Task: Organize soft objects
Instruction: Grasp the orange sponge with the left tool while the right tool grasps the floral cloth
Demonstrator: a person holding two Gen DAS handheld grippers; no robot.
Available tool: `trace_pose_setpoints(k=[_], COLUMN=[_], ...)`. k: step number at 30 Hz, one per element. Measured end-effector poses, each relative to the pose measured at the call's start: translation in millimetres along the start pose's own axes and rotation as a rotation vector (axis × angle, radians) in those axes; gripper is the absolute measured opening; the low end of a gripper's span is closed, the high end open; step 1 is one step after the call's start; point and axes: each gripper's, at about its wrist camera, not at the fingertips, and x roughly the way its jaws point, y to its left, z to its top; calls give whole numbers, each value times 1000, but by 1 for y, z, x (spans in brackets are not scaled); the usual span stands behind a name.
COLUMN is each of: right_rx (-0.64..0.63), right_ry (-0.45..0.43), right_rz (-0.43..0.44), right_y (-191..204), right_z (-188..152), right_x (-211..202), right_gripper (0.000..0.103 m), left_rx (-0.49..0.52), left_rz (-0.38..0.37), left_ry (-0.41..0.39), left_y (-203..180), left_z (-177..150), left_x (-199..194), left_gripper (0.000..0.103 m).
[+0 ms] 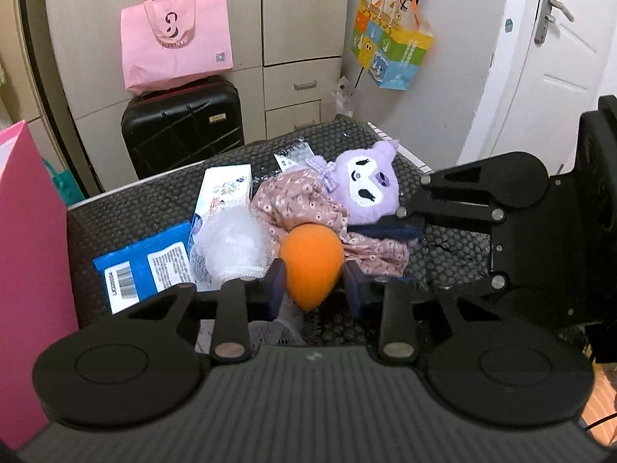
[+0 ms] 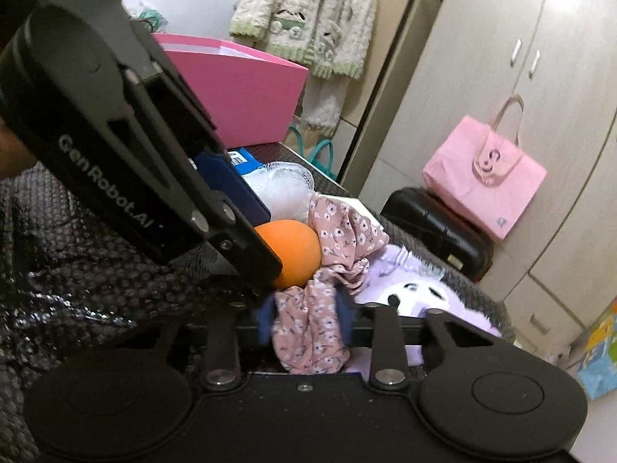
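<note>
An orange egg-shaped sponge (image 1: 311,266) sits between the pads of my left gripper (image 1: 315,286), which is shut on it above a dark textured mat (image 1: 146,204). Behind it lie a pink floral cloth (image 1: 300,204) and a purple plush toy (image 1: 370,185). My right gripper (image 2: 306,318) is shut on the floral cloth (image 2: 308,332), with the plush (image 2: 416,293) just beyond it. The right gripper also shows in the left wrist view (image 1: 405,227), closed on the cloth. The sponge shows in the right wrist view (image 2: 295,250), partly hidden by the left gripper.
A white mesh pouf (image 1: 231,243), a blue packet (image 1: 142,266) and a white carton (image 1: 223,189) lie left of the sponge. A pink box (image 1: 27,270) stands at the far left. A black suitcase (image 1: 181,123) with a pink bag (image 1: 175,38) stands behind.
</note>
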Motion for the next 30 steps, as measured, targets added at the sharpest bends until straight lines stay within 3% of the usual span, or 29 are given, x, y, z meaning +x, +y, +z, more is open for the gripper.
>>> trace_pose_setpoints(k=[3,7,11,16,20,21,24,25,30], right_rx=[29,81,100,111,134,135,118,106,122], right_ry=[19,36,30,27,22,19,21,22,43], right_rz=[-14,-31,-18,-20,-14,-17,-53,-66,-35], right_y=[2,4,9,12,10,10,10,12,7], right_z=[2,6,2,-2,-6,-7,-7,-7,-2], right_x=[-1,-4,-10,-13,-15,-15,-14,-15,-5], right_gripper=[20,18,18,18,19,23,51,56,57], left_rx=[-24,-27,-23,-38,-16,-17,-36,-42,-78], left_rz=[-8,-9,-9,-4,17,15,-3,-6,-20], left_ry=[3,-13,-7,0,11,8,-6,-11,-19], left_y=[2,-2,-7,-6,-8,-8,-6,-6,-2], left_z=[-1,-4,-6,-6,-9,-10,-10,-11,-14], left_x=[-1,-3,-3,2,2,0,-5,-6,-9], left_gripper=[28,28,40,40,33,32,32,32,32])
